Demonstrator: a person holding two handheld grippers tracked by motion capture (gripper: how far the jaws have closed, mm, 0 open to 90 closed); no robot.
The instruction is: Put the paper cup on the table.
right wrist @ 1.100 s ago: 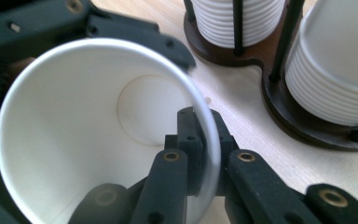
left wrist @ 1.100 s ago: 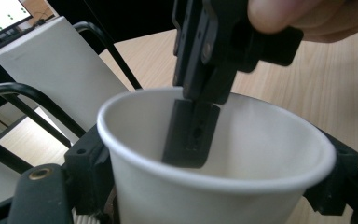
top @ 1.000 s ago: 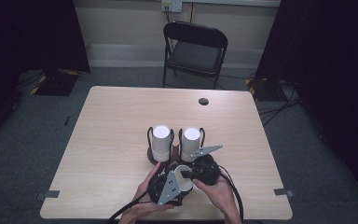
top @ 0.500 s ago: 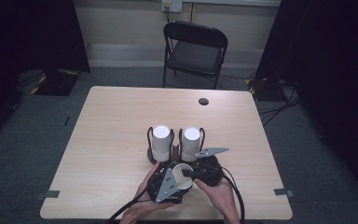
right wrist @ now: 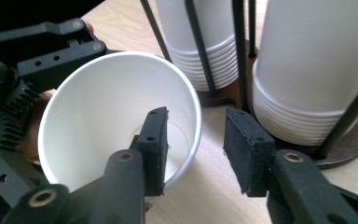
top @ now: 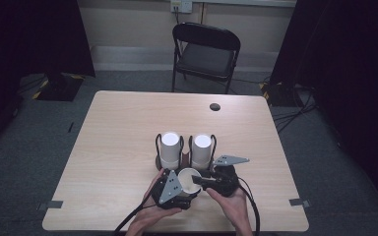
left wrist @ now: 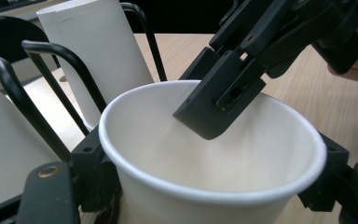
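Since the earlier frame my right gripper [right wrist: 193, 154] jaws have just been opening off the paper cup [top: 189, 181] rim, one jaw inside. My left gripper [top: 173, 189] clamps its wall near the cup rack [top: 184, 150]. Squeezing harder could crush it.
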